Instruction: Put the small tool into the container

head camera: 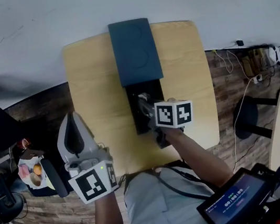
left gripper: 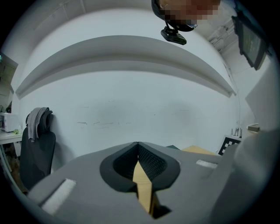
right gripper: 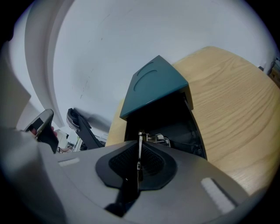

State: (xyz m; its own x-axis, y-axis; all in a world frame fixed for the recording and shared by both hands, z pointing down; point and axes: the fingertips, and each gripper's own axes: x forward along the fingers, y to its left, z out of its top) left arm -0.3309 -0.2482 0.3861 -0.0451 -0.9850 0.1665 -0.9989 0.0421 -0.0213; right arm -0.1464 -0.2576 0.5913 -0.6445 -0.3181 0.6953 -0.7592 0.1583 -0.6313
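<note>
Over the open container [right gripper: 173,116], the right hand-held gripper [right gripper: 139,153] tilted down, grasping the thin tool [right gripper: 140,139] above its interior; the left hand-held gripper [left gripper: 138,146], clenched empty, pointed level beside the surface [head camera: 185,64].

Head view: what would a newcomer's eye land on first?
The teal lid is raised at the far end of the wooden table, with the black container open beneath it. The right gripper hangs over that container, shut on a thin metal small tool. The left gripper is shut and empty, off the table's left edge.
</note>
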